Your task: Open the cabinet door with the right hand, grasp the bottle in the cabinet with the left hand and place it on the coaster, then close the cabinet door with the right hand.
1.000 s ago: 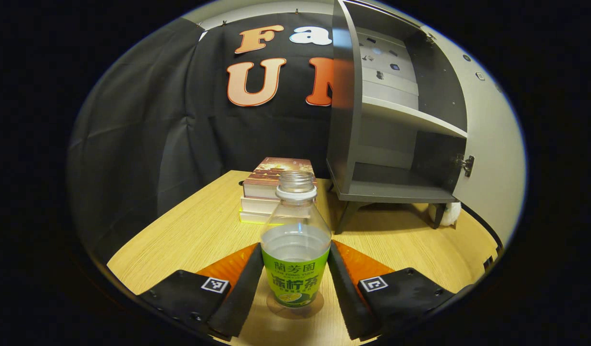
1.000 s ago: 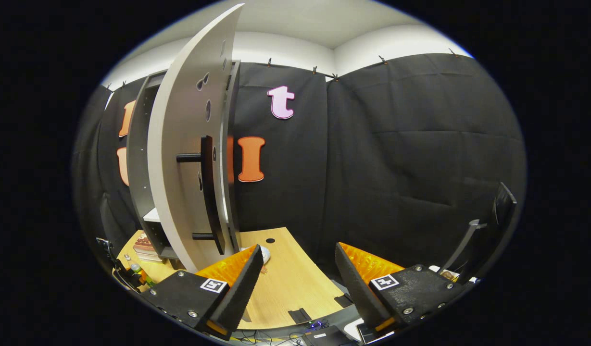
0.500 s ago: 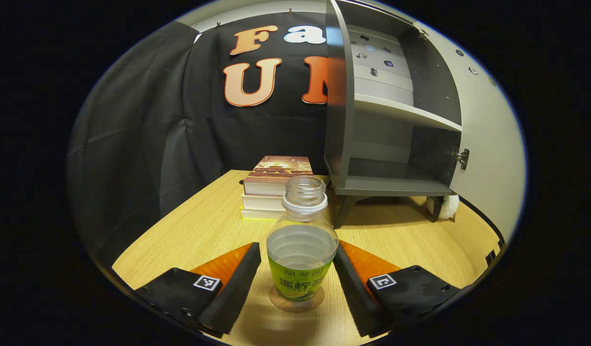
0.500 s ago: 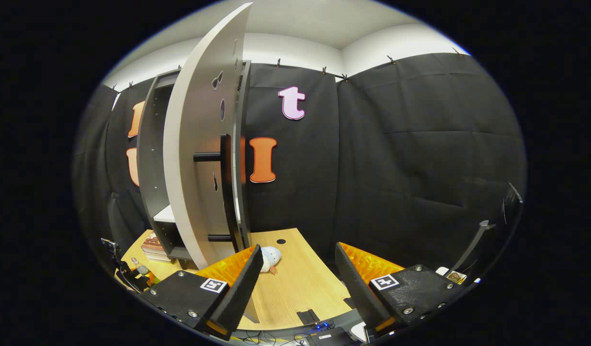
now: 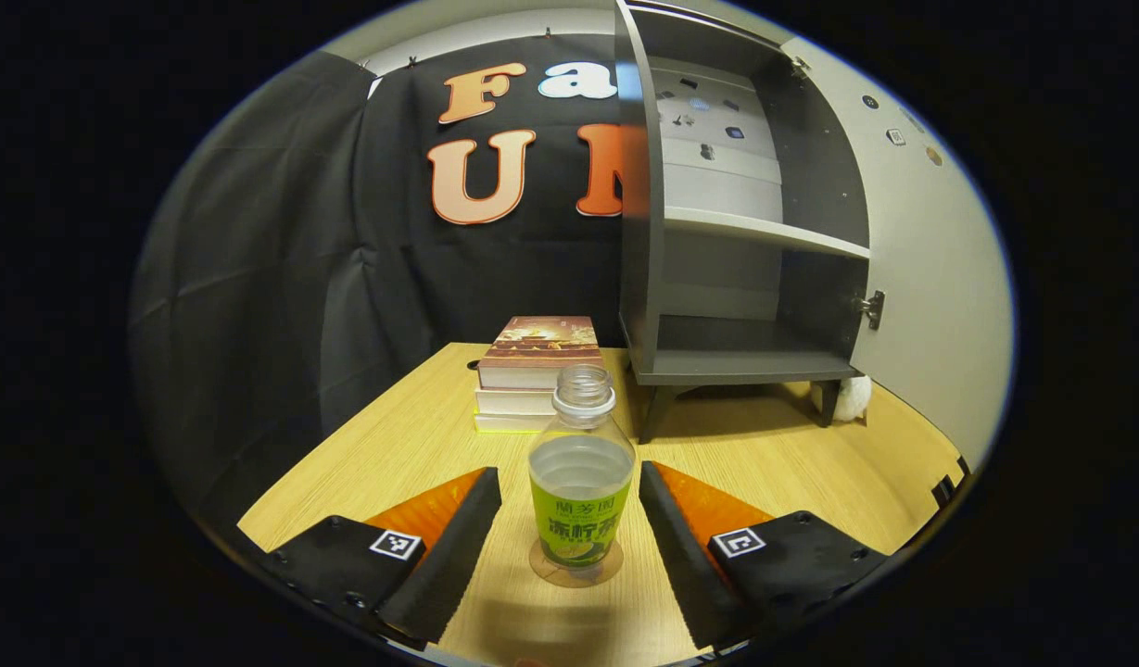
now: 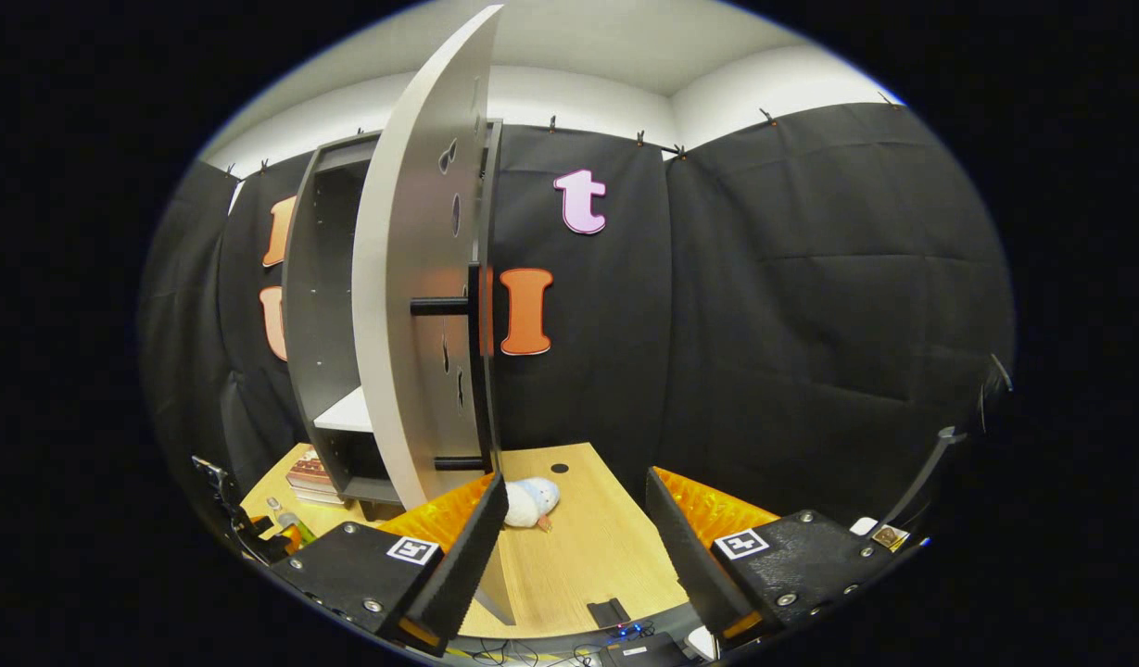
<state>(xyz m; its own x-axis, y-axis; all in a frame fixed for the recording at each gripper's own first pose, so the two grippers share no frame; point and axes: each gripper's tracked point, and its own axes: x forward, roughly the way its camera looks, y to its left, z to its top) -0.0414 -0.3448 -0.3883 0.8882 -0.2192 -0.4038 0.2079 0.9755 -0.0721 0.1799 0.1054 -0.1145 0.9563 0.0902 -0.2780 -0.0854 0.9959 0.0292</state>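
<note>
Now the placing step is judged done: the bottle (image 5: 580, 496), uncapped, green-labelled and part-filled with clear liquid, stands upright on the coaster (image 5: 576, 570) on the surface (image 5: 402, 445), in front of the cabinet (image 5: 717, 278). The left gripper (image 5: 569, 519) is spread, its fingers clear of the bottle. Right of the bottle, the cabinet door (image 6: 421, 278) is left ajar; the right gripper (image 6: 574, 537), released and empty, must next reach the handle (image 6: 472, 371) to close it.

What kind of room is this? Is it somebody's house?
Probably not a real home: it looks like a staged booth. Black cloth hangs as walls, clipped along the top, around a wooden table with a small cabinet, books and a bottle.
</note>
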